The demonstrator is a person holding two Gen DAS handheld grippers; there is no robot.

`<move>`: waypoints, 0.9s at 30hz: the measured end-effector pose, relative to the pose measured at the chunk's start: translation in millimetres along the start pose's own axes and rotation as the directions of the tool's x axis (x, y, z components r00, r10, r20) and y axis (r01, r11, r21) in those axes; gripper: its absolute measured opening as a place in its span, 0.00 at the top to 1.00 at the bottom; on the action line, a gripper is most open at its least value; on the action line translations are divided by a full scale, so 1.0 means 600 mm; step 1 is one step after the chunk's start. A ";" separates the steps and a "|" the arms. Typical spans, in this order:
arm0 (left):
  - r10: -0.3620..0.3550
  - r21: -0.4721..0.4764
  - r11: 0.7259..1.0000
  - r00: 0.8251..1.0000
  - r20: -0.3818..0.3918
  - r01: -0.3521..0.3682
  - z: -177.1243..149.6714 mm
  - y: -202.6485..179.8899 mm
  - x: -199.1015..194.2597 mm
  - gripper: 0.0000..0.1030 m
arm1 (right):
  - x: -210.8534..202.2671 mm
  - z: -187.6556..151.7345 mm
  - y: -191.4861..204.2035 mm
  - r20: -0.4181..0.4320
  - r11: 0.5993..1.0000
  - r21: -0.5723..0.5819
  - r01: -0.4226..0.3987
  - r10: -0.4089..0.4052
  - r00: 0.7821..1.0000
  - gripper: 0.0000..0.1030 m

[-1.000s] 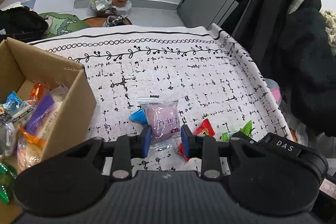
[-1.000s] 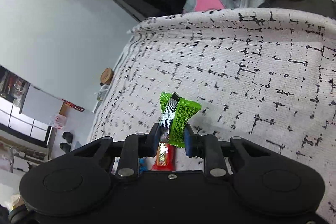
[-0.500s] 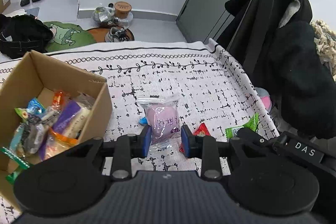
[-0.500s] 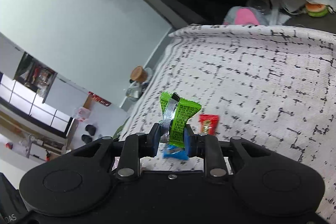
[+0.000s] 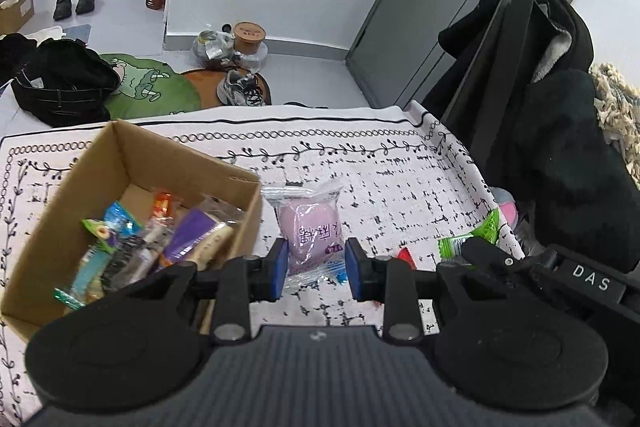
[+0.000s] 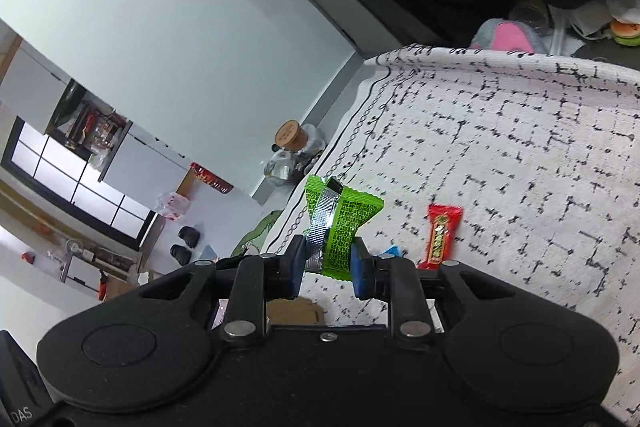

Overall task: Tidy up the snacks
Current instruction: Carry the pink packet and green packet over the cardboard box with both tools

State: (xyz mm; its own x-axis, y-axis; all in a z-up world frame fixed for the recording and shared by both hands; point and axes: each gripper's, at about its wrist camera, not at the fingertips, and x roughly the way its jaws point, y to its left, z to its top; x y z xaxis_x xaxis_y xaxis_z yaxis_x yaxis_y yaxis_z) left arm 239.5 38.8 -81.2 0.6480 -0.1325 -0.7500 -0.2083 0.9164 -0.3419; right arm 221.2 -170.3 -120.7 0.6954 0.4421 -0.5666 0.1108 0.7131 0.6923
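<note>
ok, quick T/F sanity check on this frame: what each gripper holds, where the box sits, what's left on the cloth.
1. The right gripper is clamped on a green snack packet. True.
2. The left gripper holds a red candy bar. False: its fingers grip a pink bun packet.
3. The cardboard box is bare inside. False: it already holds several wrapped snacks.
4. A red candy bar lies on the patterned cloth, apart from both grippers. True.
5. The box stands to the right of the pink bun packet in the left wrist view. False: it stands to its left.
</note>
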 end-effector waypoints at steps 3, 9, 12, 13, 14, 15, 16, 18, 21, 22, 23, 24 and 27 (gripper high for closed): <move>0.002 -0.012 1.000 1.000 0.008 -0.002 0.006 0.014 -0.008 0.71 | 0.003 -0.007 0.015 -0.007 1.000 -0.014 -0.011 0.011 1.000 0.77; 0.004 -0.022 1.000 1.000 0.012 -0.004 0.015 0.042 -0.015 0.71 | 0.016 -0.018 0.039 -0.025 0.999 -0.036 -0.015 0.014 1.000 0.77; 0.003 -0.030 1.000 1.000 0.006 -0.003 0.017 0.058 -0.011 0.71 | 0.027 -0.024 0.049 -0.033 0.999 -0.043 -0.008 0.006 0.999 0.77; 0.002 -0.033 0.999 1.000 0.006 -0.002 0.018 0.063 -0.010 0.71 | 0.029 -0.027 0.052 -0.036 0.999 -0.045 -0.005 0.003 0.999 0.77; 0.001 -0.037 0.999 1.000 0.006 -0.001 0.019 0.069 -0.009 0.71 | 0.032 -0.030 0.055 -0.038 0.999 -0.047 -0.002 0.000 0.999 0.77; 0.000 -0.041 0.999 1.000 0.005 0.001 0.020 0.074 -0.007 0.71 | 0.035 -0.032 0.059 -0.041 0.999 -0.051 0.000 -0.002 0.999 0.77; -0.001 -0.045 0.999 1.000 0.005 0.002 0.021 0.078 -0.005 0.71 | 0.039 -0.035 0.063 -0.044 0.998 -0.057 0.001 -0.003 0.999 0.77; -0.004 -0.051 0.999 1.000 0.004 0.004 0.024 0.088 -0.001 0.71 | 0.044 -0.039 0.071 -0.050 0.998 -0.067 0.000 -0.003 0.999 0.77; -0.006 -0.064 0.998 1.000 0.005 0.006 0.028 0.103 0.003 0.71 | 0.053 -0.047 0.085 -0.062 0.997 -0.080 -0.003 -0.002 0.998 0.78; -0.006 -0.070 0.998 1.000 0.006 0.007 0.030 0.110 0.004 0.71 | 0.056 -0.050 0.090 -0.066 0.996 -0.083 -0.005 -0.001 0.998 0.77; -0.006 -0.075 0.997 1.000 0.008 0.007 0.032 0.116 0.005 0.71 | 0.059 -0.052 0.095 -0.070 0.996 -0.085 -0.008 0.002 0.998 0.77; -0.005 -0.081 0.997 1.000 0.010 0.006 0.034 0.120 0.008 0.71 | 0.062 -0.055 0.100 -0.074 0.996 -0.089 -0.014 0.007 0.997 0.77; 0.002 -0.102 0.995 1.000 0.010 -0.001 0.040 0.141 0.013 0.71 | 0.073 -0.065 0.114 -0.088 0.995 -0.097 -0.025 0.016 0.996 0.77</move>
State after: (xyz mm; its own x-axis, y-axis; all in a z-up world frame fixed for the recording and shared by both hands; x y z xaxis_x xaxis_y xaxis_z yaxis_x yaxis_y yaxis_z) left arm 244.4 124.5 -102.3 0.6549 -0.1271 -0.7450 -0.2822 0.8733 -0.3970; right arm 231.6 -81.1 -115.7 0.6322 0.4996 -0.5923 0.0240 0.7514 0.6594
